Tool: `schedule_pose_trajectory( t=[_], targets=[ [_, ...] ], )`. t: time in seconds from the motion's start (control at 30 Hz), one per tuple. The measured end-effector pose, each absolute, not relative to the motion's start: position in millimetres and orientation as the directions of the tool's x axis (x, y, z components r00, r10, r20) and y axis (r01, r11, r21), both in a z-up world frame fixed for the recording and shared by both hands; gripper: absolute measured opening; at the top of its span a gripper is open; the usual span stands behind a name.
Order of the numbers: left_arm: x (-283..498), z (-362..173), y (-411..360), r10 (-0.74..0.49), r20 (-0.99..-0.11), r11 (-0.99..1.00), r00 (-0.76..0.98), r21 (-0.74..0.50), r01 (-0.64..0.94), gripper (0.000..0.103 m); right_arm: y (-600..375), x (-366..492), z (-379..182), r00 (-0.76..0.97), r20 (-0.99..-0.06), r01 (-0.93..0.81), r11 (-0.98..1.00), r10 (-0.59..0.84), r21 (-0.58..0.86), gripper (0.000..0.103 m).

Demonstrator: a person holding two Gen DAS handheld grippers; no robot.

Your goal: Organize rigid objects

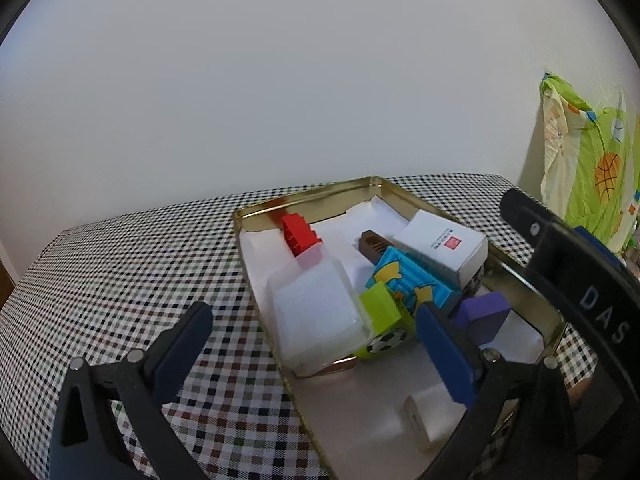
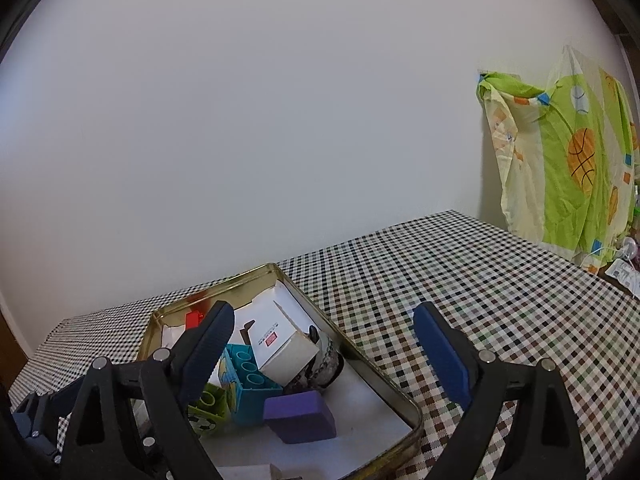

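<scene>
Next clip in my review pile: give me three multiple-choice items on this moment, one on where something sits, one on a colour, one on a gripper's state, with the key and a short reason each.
1. Where is the red brick?
A. at the tin's far end
B. on the cloth outside the tin
C. in the left gripper

2. What colour is the flat block nearest the right gripper?
A. orange
B. purple
C. white

3. How do the left gripper's jaws stand?
A. shut on a brick
B. shut on nothing
C. open, holding nothing

Key: 1 A, it lies against the far wall of the tin. 2 B, its top and sides are purple. 3 C, the blue pads stand wide apart with nothing between them.
</scene>
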State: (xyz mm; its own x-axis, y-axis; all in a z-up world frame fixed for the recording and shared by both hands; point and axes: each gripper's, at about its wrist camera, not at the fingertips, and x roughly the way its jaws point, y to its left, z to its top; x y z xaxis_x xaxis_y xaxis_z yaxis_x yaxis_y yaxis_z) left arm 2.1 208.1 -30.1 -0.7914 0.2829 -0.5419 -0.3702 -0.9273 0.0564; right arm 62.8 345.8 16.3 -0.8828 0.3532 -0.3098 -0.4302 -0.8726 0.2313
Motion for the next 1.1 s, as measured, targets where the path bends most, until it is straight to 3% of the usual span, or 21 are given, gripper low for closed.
schedule_pose_trajectory(
  t=[0.5,1.1],
  targets=[
    [9.0,-22.7,178.0,0.259,-0.395,-0.947,-0.881,0.078,-0.313,0.103,302.2,70.2,24.0,-0.884,-0.245,-0.430,-0.899,0.399,0.086,0.094],
    [7.7,-19.7,159.1,0.303,-0.324,-0.946,-0.896,0.010,-0.324,0.103,285.9,90.0,30.8,-0.884,-0.227,-0.441,-0.890,0.408,0.118,0.094]
  ],
)
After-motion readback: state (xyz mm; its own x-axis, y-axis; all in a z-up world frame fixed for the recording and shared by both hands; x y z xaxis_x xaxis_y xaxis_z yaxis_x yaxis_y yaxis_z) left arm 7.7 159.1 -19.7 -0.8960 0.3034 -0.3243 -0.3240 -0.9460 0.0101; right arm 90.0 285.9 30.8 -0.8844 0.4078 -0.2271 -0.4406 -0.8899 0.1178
